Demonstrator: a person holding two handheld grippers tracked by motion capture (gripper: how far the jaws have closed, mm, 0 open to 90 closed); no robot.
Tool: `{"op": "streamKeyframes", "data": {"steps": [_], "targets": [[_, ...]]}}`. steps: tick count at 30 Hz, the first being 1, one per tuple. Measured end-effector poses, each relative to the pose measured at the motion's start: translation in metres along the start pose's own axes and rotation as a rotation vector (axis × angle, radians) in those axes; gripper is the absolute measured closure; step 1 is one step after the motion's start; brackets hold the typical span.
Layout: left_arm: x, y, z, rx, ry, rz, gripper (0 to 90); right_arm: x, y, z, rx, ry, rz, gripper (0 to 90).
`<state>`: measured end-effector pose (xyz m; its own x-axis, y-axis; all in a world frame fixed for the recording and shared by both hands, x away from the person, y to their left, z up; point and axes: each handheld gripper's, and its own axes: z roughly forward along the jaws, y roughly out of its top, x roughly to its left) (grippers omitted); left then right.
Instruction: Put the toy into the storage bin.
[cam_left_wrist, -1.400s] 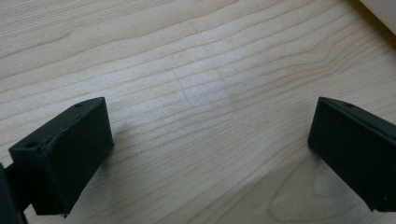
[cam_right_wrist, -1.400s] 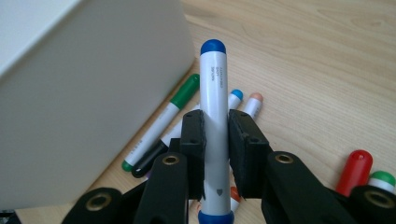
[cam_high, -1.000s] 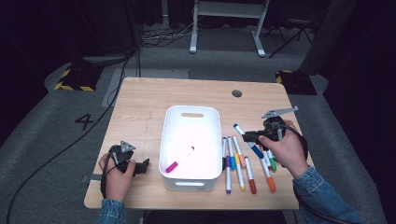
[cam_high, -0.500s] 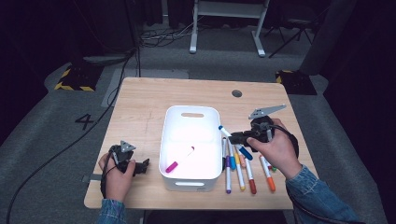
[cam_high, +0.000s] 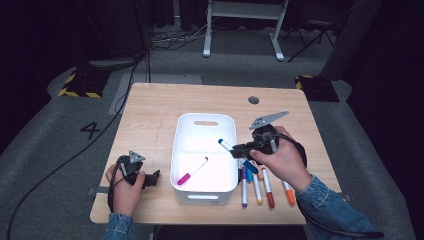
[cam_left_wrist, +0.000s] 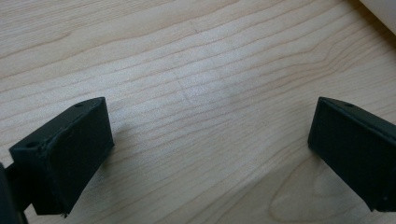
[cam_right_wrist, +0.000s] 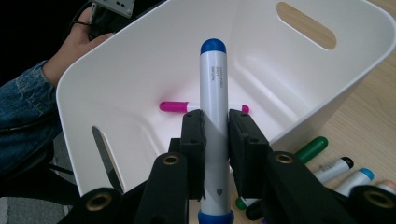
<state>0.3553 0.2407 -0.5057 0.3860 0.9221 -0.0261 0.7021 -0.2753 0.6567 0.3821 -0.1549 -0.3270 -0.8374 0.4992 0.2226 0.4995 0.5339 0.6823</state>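
Note:
A white bin (cam_high: 204, 125) (cam_right_wrist: 140, 60) stands mid-table with a pink marker (cam_high: 192, 171) (cam_right_wrist: 173, 106) lying on its floor. My right gripper (cam_high: 239, 149) (cam_right_wrist: 215, 135) is shut on a white marker with blue ends (cam_high: 226, 145) (cam_right_wrist: 213, 93), held over the bin's right rim and pointing into it. Several more markers (cam_high: 257, 186) lie in a row on the table to the right of the bin, under the right hand. My left gripper (cam_high: 150, 178) (cam_left_wrist: 205, 149) rests low over bare wood at the front left, jaws open and nothing between them.
The wooden table (cam_high: 150, 120) has free room to the left of the bin and behind it. A round cable port (cam_high: 253, 100) sits near the far edge. A metal stand (cam_high: 240, 30) is on the floor beyond the table.
My right gripper has carried the blue-ended marker left from above the marker row to over the bin's right rim. The left hand has not moved.

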Motion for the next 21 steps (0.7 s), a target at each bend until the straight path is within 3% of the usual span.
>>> {"op": "streamKeyframes", "data": {"steps": [21], "targets": [[0.000,-0.001,0.000,-0.008,-0.002,-0.002,0.1,0.028,0.024,0.030,0.025,0.090,-0.052,77.0]]}}
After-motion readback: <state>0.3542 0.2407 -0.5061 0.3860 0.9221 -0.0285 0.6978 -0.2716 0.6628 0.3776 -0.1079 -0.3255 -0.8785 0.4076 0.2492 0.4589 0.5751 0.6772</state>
